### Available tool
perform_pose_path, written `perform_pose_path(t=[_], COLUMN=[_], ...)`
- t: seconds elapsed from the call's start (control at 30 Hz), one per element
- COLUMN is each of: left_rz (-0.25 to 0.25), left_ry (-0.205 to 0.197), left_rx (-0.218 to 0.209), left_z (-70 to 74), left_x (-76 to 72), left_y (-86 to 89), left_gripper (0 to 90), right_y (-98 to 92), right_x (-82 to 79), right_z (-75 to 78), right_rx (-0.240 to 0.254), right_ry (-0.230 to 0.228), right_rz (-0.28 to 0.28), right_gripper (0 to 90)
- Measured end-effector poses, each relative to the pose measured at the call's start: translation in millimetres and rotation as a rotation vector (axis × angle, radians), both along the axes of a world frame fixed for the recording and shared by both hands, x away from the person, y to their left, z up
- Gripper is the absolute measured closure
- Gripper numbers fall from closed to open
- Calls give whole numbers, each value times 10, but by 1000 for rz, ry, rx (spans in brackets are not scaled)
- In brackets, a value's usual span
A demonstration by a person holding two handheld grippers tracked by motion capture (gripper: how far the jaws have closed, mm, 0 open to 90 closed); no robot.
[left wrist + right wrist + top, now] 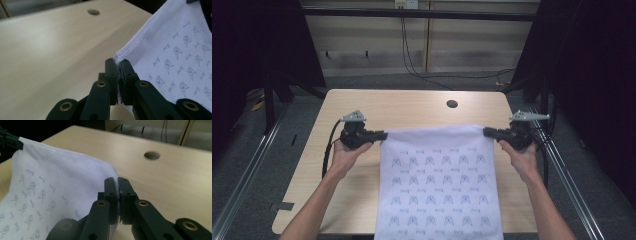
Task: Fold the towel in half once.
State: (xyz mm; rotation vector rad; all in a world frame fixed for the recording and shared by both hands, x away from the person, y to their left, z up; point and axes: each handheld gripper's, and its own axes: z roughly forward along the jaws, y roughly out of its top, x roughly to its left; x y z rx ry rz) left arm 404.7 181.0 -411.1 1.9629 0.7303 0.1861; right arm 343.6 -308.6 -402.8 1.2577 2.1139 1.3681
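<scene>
Left claw (118, 65) is clamped hard on one top corner of the white printed cloth (439, 180). You can see the hemmed edge pinched right between the pads in the left gripper view, no gap at all. Right claw (117, 184) is doing the same on the other top corner, jaws clenched on the fabric with just a sliver of hem poking out.

From above, the top edge of the cloth runs pretty much straight between the two claws, and the rest drapes toward the person, lying over the bench (362, 105) and off its near edge. It's the far part of the cloth that's held up off the wood.

My take on doing this bit well: keep both hands at the same height and pull apart just enough that the top hem stays taut without a sag in the middle. Looks like a lift-and-spread or the start of a fold, so the thing to watch is the corners. Both grips are right at the edge of the hem, which I'd guess could slip if one hand yanks ahead of the other. Move them together, slow and level. Also steer clear of the cable hole (452, 104) further back if the cloth gets laid down that way.
</scene>
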Motion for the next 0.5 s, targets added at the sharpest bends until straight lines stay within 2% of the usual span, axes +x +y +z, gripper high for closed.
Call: perform_pose_path(t=[0.03, 0.07, 0.1, 0.2, 0.27, 0.33, 0.4, 0.5], left_rz=[9, 20, 36, 55, 53, 27, -19, -77], left_ry=[-24, -31, -45, -92, -130, -132, -150, -134], left_rx=[-18, -50, -74, -89, -92, -128, -92, -83], left_z=[108, 210, 300, 558, 690, 756, 747, 623], left_x=[61, 128, 189, 297, 294, 219, 90, -162], left_y=[-3, 5, 5, -20, -55, -79, -141, -163], left_gripper=[867, 867, 867, 868, 868, 868, 867, 867], right_y=[6, 0, -14, -56, -76, -100, -119, -100], right_x=[52, 103, 151, 290, 359, 358, 288, 107], right_z=[98, 191, 275, 512, 689, 837, 878, 756], right_rx=[1, 13, 39, 61, 60, 92, 119, 74], right_ry=[-19, -43, -63, -114, -147, -179, -182, -155], right_rz=[-13, -19, -30, -59, -66, -63, -51, -4], right_gripper=[869, 869, 869, 872, 873, 873, 873, 873])
